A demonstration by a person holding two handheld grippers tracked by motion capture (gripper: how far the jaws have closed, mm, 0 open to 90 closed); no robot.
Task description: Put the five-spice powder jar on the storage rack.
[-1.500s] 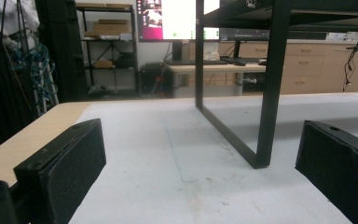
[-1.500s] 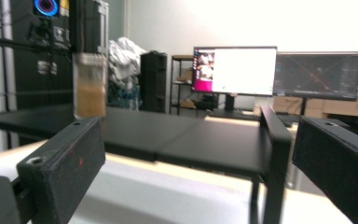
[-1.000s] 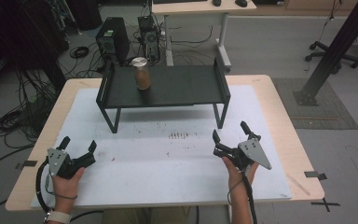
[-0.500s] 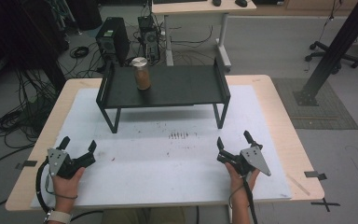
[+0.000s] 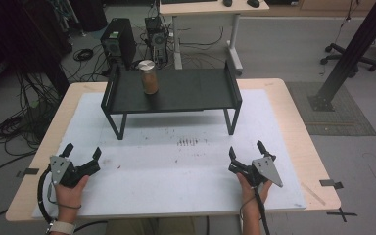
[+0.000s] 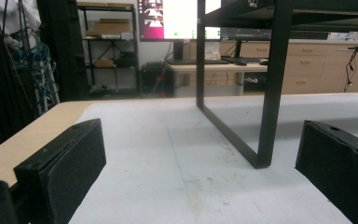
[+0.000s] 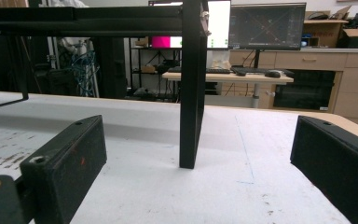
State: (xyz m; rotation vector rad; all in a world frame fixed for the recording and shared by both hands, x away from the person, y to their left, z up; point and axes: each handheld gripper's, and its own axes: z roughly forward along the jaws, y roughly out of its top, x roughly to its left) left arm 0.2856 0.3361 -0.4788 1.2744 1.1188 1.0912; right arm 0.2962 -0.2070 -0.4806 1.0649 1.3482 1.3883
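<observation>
A brown can with a silver lid (image 5: 149,77) stands upright on the left part of a black raised shelf (image 5: 186,93) at the back of the table. My left gripper (image 5: 82,151) rests low at the near left of the white mat (image 5: 176,161), open, nothing between its fingers. My right gripper (image 5: 247,149) sits at the near right, also open and empty. In the left gripper view a black shelf leg (image 6: 272,84) stands ahead between the pads (image 6: 60,163). The right gripper view has another shelf leg (image 7: 192,88) ahead between its pads (image 7: 65,163).
Dark smudges (image 5: 191,142) mark the mat in front of the shelf. The wooden table edge (image 5: 318,161) runs close to the right of my right gripper. Beyond the table are computer towers (image 5: 120,44), cables, a desk (image 5: 205,10) and a black post (image 5: 352,49).
My right gripper has drawn back toward the near edge and sunk lower onto the mat. The left gripper and the can have stayed put.
</observation>
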